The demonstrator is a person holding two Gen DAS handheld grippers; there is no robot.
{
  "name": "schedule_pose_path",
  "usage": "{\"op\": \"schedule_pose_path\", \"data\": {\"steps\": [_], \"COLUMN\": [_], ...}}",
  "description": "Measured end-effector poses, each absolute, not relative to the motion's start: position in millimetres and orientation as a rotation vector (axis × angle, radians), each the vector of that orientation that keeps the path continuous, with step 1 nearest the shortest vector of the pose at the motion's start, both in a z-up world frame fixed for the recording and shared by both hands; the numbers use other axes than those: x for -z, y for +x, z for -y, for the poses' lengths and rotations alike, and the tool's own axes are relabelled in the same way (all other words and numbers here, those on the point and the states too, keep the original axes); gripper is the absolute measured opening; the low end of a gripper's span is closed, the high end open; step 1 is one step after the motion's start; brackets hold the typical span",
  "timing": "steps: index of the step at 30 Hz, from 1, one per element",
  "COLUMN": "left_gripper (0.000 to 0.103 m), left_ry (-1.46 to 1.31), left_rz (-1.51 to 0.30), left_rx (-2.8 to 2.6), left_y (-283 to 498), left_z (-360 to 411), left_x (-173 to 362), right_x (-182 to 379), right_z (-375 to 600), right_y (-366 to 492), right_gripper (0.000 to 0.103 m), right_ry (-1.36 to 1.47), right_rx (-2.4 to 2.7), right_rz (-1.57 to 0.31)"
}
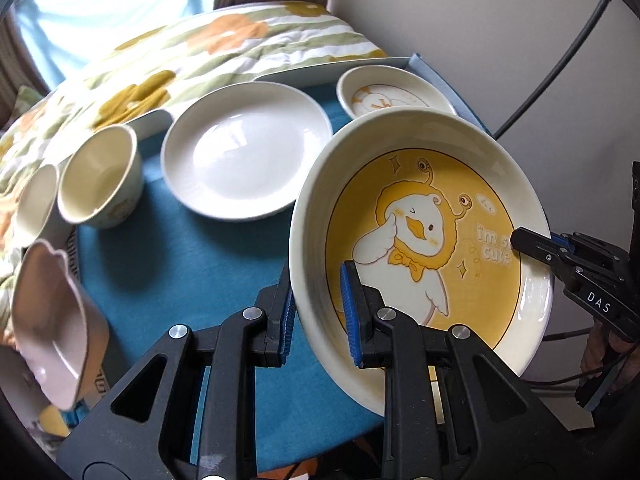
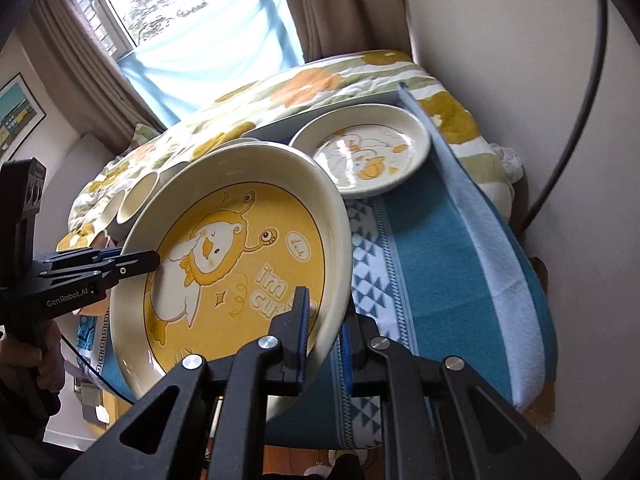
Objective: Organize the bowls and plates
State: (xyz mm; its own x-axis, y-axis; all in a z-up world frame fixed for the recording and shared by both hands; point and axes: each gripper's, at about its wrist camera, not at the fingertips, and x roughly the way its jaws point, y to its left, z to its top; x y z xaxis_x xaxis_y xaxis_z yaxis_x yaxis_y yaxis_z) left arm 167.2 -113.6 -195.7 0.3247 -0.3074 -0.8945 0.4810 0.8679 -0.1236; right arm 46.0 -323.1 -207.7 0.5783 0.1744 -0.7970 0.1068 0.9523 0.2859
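Observation:
A large cream plate with a yellow duck picture (image 1: 424, 240) is held tilted above the blue cloth. My left gripper (image 1: 320, 312) is shut on its near left rim. My right gripper (image 2: 324, 340) is shut on its opposite rim, and it also shows in the left wrist view (image 1: 536, 246). The duck plate (image 2: 236, 272) fills the right wrist view, with my left gripper (image 2: 148, 260) at its far rim. A plain white plate (image 1: 246, 152), a small duck plate (image 1: 394, 96) (image 2: 364, 152) and two cream bowls (image 1: 98, 176) rest on the cloth.
A pink shaped dish (image 1: 52, 336) lies at the near left. A flowered quilt (image 1: 180, 56) lies behind the blue cloth (image 1: 192, 256). A white wall (image 2: 520, 40) and a black cable (image 1: 560, 60) are at the right. A folded light blue towel (image 2: 492, 264) edges the cloth.

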Motion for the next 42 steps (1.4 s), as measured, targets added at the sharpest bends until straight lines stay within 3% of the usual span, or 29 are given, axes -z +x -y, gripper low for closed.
{"op": "schedule_pose_path", "data": {"steps": [21, 42], "left_gripper": [0.019, 0.022], "left_ry": [-0.074, 0.016], "left_rz": [-1.213, -1.180], "left_rx": [0.141, 0.109], "left_y": [124, 131], "left_z": [-66, -66], "left_x": [268, 280], "right_x": [265, 285], "right_z": [167, 146], "right_y": [103, 117], "right_gripper": [0.013, 0.013], "right_ry": [0.123, 0.066], "right_rx": [-0.429, -0.433], "right_rz": [-1.083, -1.104]}}
